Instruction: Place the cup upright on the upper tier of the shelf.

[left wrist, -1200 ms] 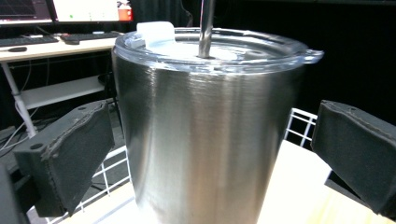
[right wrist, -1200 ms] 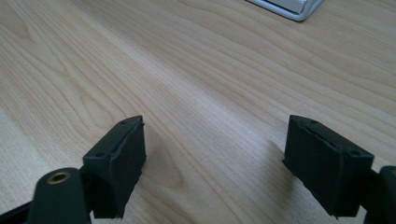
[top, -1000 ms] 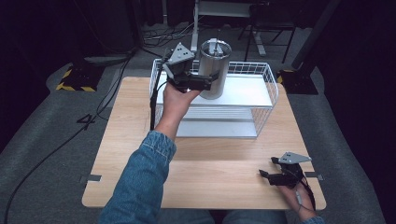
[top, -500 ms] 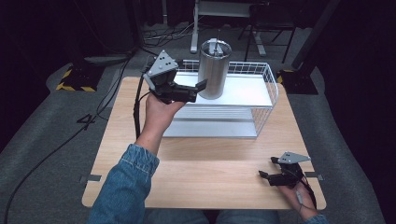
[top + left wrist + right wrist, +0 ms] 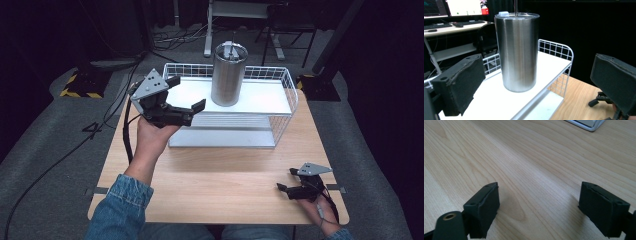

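1. A light wooden table sits in a dark room, with grey carpet around it.
2. A white wire rack with a solid white top shelf stands at the far middle of the table; a lower shelf lies under it.
3. A stainless steel tumbler stands upright on the top shelf, toward its far middle. It has a clear lid with a straw rising through it.
4. The left hand-held gripper is held up in the person's left hand, just left of the rack's near left corner. Its jaws are spread wide and hold nothing. They point toward the tumbler, apart from it.
5. In the left gripper view, the tumbler stands between the two black padded jaws but farther off, with open shelf on both sides of it. The rack's wire rim runs behind and to the right of it.
6. A black cable hangs from the left hand-held gripper along the table's left edge.
7. The right hand-held gripper rests low at the table's near right corner, well apart from the rack. Its jaws are also spread wide, with bare wood between them.
8. A denim sleeve covers the left forearm.
9. Beyond the table stand a desk frame and floor cables; a monitor and keyboard show in the left gripper view.
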